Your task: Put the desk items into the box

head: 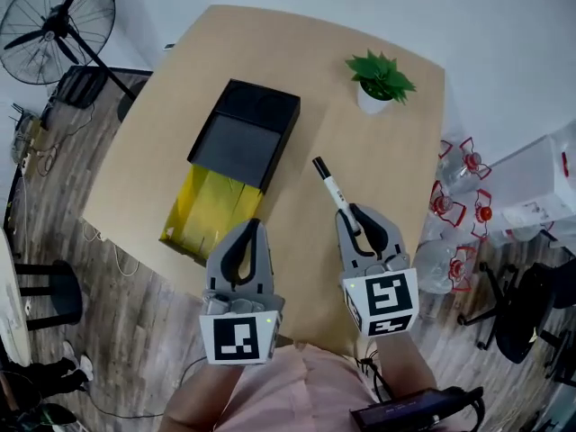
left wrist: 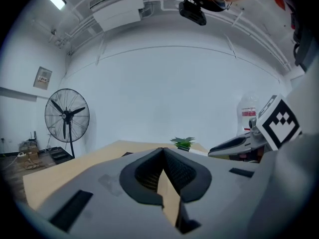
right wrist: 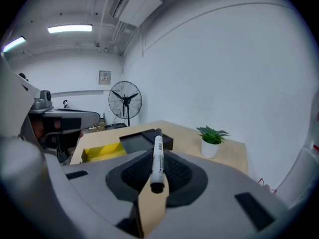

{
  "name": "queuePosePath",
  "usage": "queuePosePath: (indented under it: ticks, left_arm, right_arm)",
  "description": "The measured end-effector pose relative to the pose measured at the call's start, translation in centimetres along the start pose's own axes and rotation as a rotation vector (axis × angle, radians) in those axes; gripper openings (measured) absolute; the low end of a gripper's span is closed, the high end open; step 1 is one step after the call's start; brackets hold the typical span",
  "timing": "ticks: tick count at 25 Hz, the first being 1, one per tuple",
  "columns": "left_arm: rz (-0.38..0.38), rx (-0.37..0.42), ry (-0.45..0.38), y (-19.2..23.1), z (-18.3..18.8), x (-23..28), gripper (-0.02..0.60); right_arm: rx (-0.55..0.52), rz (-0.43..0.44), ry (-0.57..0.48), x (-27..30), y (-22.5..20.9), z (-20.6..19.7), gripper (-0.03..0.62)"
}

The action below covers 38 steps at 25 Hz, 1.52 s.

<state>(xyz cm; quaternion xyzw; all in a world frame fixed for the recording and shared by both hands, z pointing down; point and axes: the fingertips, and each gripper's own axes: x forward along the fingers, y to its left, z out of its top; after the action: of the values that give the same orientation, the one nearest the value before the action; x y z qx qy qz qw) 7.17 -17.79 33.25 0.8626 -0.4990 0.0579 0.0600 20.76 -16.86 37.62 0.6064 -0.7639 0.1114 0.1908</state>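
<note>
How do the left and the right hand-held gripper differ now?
The right hand-held gripper is shut on a marker; the left hand-held gripper is shut on nothing. The left one hangs by the box's yellow open end; the right one over bare desk. Both point away from the person.

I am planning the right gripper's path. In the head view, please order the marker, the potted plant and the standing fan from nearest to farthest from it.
1. The marker: held in the right gripper jaws, pointing forward.
2. The potted plant: far right part of the table.
3. The fan: off the table, far left.
</note>
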Motion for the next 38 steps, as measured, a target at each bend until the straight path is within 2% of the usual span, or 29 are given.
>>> queuePosePath:
  ticks: [3, 8, 12, 19, 25, 38]
  left_arm:
    - [0.041, 0.042, -0.031, 0.2, 1.2, -2.1, 0.011]
    - [0.096, 0.065, -0.070, -0.1, 2.6, -6.2, 0.010]
    - [0.134, 0.048, -0.099, -0.2, 3.7, -9.5, 0.011]
    - [0.195, 0.049, -0.090, 1.8, 3.4, -13.9, 0.010]
    - [0.225, 0.036, -0.101, 5.3, 3.4, -15.3, 0.011]
    - [0.228, 0.002, -0.088, 14.7, 2.9, -15.5, 0.010]
  right_arm:
    - [-0.014, 0.021, -0.057, -2.0, 0.8, 1.9, 0.071]
    - [-0.034, 0.057, -0.108, -4.9, 2.6, 3.1, 0.071]
    - [-0.054, 0.099, -0.138, -6.6, 4.7, 3.7, 0.071]
    - [-0.082, 0.156, -0.157, -8.0, 8.7, 4.4, 0.070]
    - [-0.103, 0.182, -0.157, -6.3, 12.1, 5.3, 0.070]
    - [-0.142, 0.226, -0.107, 0.6, 20.4, 6.8, 0.071]
